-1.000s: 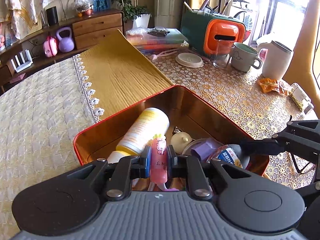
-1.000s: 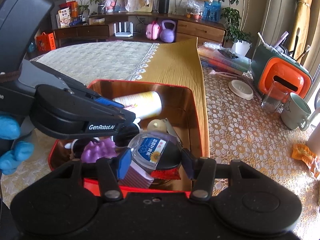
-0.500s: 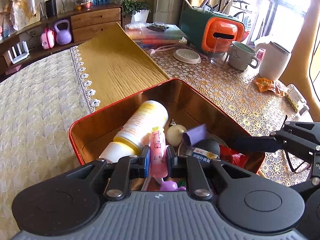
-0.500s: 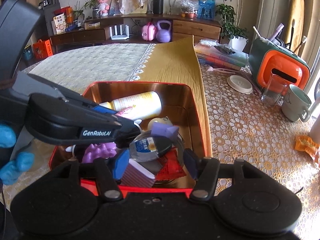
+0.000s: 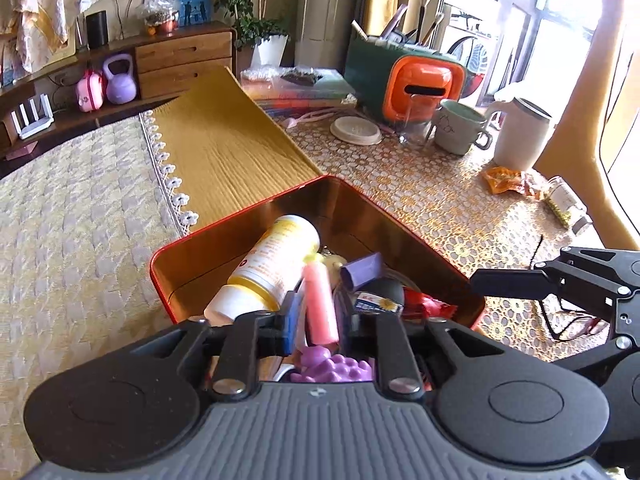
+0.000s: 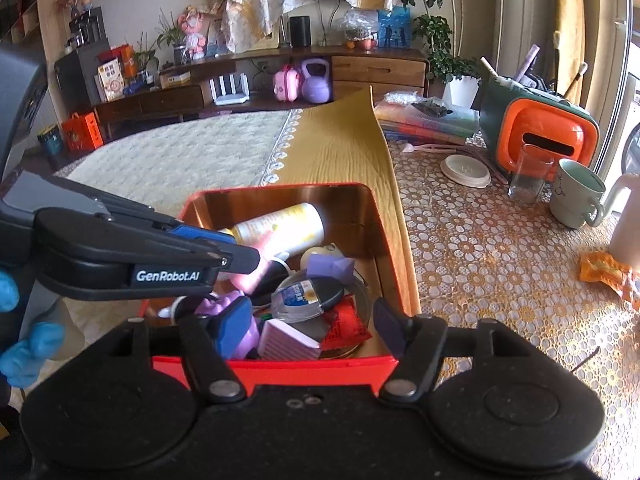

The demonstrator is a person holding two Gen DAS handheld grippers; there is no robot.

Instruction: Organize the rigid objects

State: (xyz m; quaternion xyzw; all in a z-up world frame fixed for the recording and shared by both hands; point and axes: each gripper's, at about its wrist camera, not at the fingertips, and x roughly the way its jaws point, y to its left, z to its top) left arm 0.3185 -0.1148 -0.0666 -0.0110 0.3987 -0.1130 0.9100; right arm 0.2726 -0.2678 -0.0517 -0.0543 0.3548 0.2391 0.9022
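A red tin box [image 5: 240, 216] [image 6: 280, 188] holds a yellow-white bottle [image 5: 276, 264] [image 6: 280, 228], a purple block [image 5: 362, 270], a purple knobbly toy [image 5: 336, 368] and a red packet [image 6: 346, 324]. My left gripper [image 5: 320, 322] hangs over the box's near side, its jaws opening. A pink tube [image 5: 320, 304] [image 6: 256, 270] stands tilted between them with a gap beside it. My right gripper [image 6: 312, 326] is at the box's near wall with jaws opening wide. A small flat bottle with a black cap [image 6: 308, 296] lies in the box beyond them, untouched.
On the lace tablecloth to the right stand a mug [image 5: 460, 126], a glass [image 6: 528, 176], a white jug [image 5: 520, 136] and an orange-fronted holder [image 5: 420, 80]. A white lid [image 5: 356, 130], an orange wrapper [image 5: 506, 180] and a small jar [image 5: 566, 204] lie there too. A blue-gloved hand [image 6: 24, 356] grips the left gripper.
The right jaws spread and let go of the small flat bottle, which dropped into the box. The left jaws parted from the pink tube. Both grippers drew back and up a little.
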